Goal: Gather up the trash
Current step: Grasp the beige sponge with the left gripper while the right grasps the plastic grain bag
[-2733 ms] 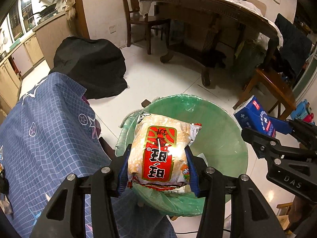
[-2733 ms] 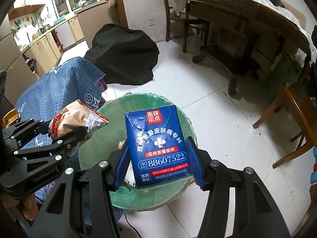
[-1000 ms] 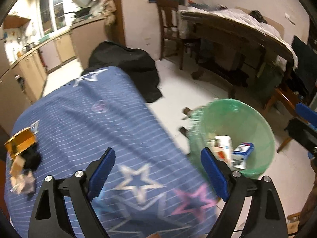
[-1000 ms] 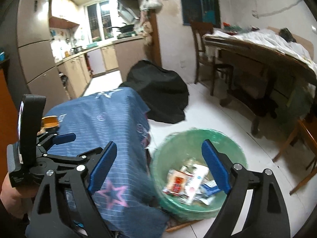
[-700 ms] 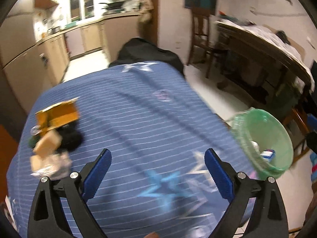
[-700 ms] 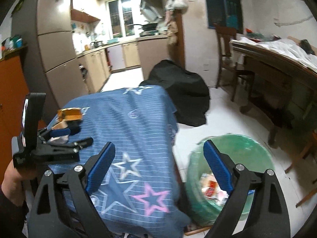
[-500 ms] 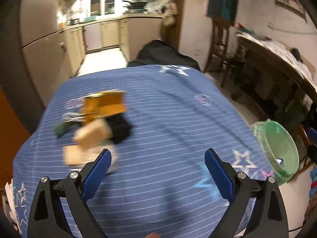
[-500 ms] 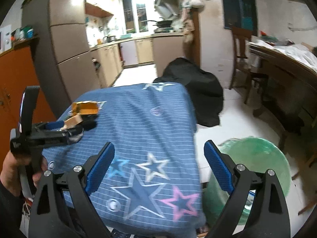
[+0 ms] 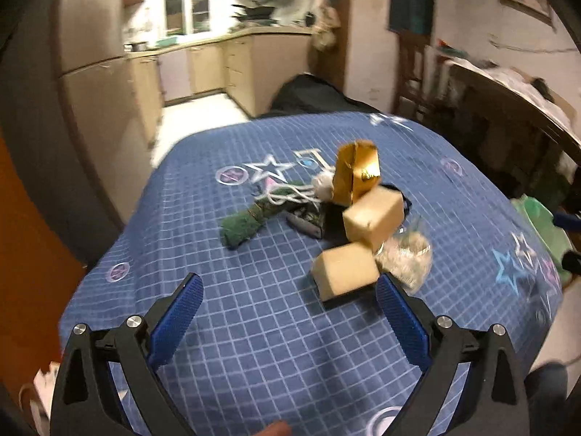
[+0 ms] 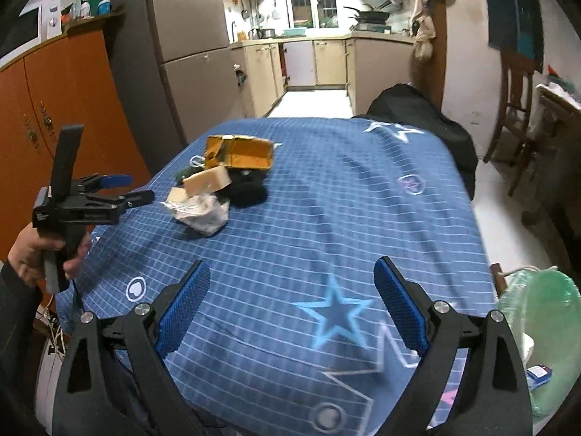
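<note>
A pile of trash lies on the blue star-patterned tablecloth [image 9: 254, 327]: a gold box [image 9: 357, 172], two tan boxes [image 9: 374, 218] [image 9: 345, 270], crumpled clear plastic [image 9: 406, 254], a green rolled cloth [image 9: 250, 218] and something black. My left gripper [image 9: 290, 312] hovers open just short of the nearer tan box, with nothing between its fingers. My right gripper [image 10: 290, 301] is open and empty over the near end of the table, well away from the pile. In the right wrist view the gold box [image 10: 239, 152], the plastic [image 10: 201, 212] and the left gripper [image 10: 136, 188] show at left.
The green-lined bin [image 10: 541, 327] stands on the floor off the table's right corner, with a blue box inside; it also shows in the left wrist view as the bin [image 9: 537, 218]. A hand [image 10: 40, 254] holds the left gripper. An orange cabinet [image 10: 72, 101] is at left, a black heap [image 10: 417, 109] beyond the table.
Both grippers let go of the snack bag and the blue box, which now lie in the bin. Both then swung left over the table; the left one closed in on the trash pile.
</note>
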The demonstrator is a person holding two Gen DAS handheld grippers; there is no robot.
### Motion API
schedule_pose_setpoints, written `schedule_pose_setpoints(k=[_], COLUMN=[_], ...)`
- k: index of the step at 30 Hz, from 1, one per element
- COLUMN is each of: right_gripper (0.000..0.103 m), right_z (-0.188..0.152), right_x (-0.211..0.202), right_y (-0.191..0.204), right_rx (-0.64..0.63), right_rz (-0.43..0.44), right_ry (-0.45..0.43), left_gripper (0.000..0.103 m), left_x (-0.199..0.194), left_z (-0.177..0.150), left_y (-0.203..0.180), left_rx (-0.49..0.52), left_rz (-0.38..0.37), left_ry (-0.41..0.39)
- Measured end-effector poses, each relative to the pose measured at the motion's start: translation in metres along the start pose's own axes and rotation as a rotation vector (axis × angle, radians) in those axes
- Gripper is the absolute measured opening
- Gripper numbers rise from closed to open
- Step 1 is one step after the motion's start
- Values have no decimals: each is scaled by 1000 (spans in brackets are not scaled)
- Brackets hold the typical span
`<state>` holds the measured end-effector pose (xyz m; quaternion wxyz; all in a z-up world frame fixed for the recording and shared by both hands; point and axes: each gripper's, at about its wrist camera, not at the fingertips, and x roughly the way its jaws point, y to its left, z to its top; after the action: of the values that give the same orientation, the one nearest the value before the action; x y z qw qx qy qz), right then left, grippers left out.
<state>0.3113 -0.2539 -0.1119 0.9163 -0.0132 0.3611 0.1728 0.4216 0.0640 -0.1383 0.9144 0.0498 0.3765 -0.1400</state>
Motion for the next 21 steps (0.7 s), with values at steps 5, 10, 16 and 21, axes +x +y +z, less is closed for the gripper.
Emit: schedule_pose_setpoints(k=[5,10,16,21], right_gripper=[88,88,88,88], right_z=[4,6,3,5], right_x=[11,19,31,40], right_y=[12,11,11,21], right_rx=[-20,-17,-16,-41], right_rz=[7,-2,11,50], right_ry=[17,29,41,34], left_gripper=[93,86,49,47], left_x=[29,49,60,49], left_z=[1,1,4,-1], left_y=[-5,-26,-19,-21], left_rx=[126,264,228,205], left_rz=[-115,-150,-192,-200], left_ry=[52,82,86,67])
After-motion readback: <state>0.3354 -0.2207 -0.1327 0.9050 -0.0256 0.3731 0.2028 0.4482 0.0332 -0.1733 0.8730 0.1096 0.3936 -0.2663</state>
